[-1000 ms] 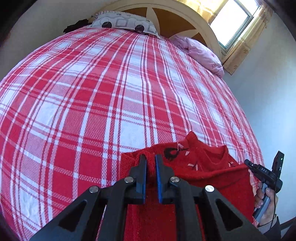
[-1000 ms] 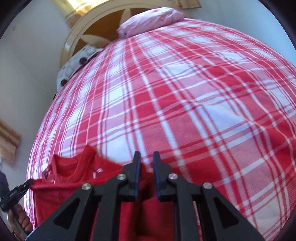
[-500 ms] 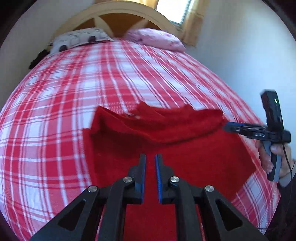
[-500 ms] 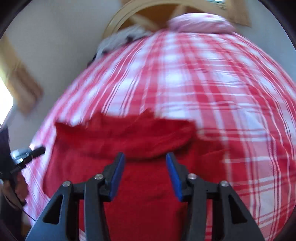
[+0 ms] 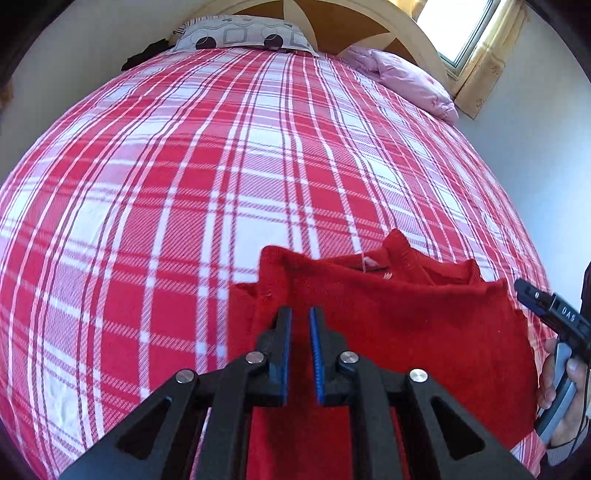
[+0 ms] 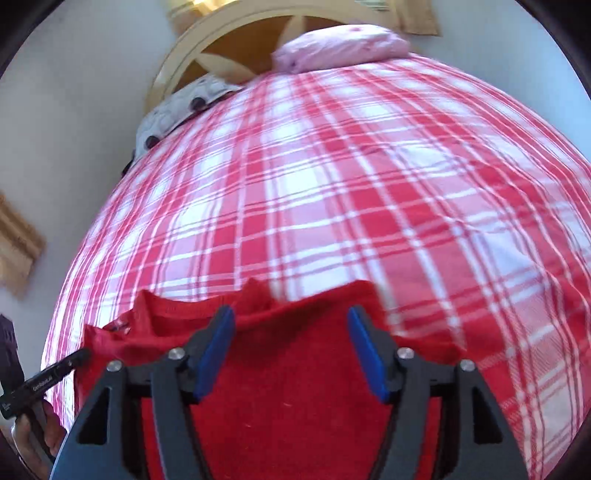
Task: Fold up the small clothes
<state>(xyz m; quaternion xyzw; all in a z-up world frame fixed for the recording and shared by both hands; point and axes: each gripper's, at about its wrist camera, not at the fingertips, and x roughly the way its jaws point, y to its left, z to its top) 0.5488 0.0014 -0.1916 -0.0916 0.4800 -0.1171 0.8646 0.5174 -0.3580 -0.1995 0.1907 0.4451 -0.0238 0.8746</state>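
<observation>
A small red knitted sweater lies folded on the red and white plaid bed, at its near edge, collar toward the headboard. It also shows in the right wrist view. My left gripper hovers over the sweater's left part, its jaws nearly closed with a narrow gap and nothing visibly between them. My right gripper is open and empty above the sweater's middle. The right gripper also shows at the right edge of the left wrist view.
A grey patterned pillow and a pink pillow lie at the wooden headboard. A window with curtains is at the far right. White walls flank the bed on both sides.
My right gripper was shut a second ago and has opened wide, letting go of the sweater. The sweater's upper part now lies folded flat. Both cameras swung about and are back low over the sweater.
</observation>
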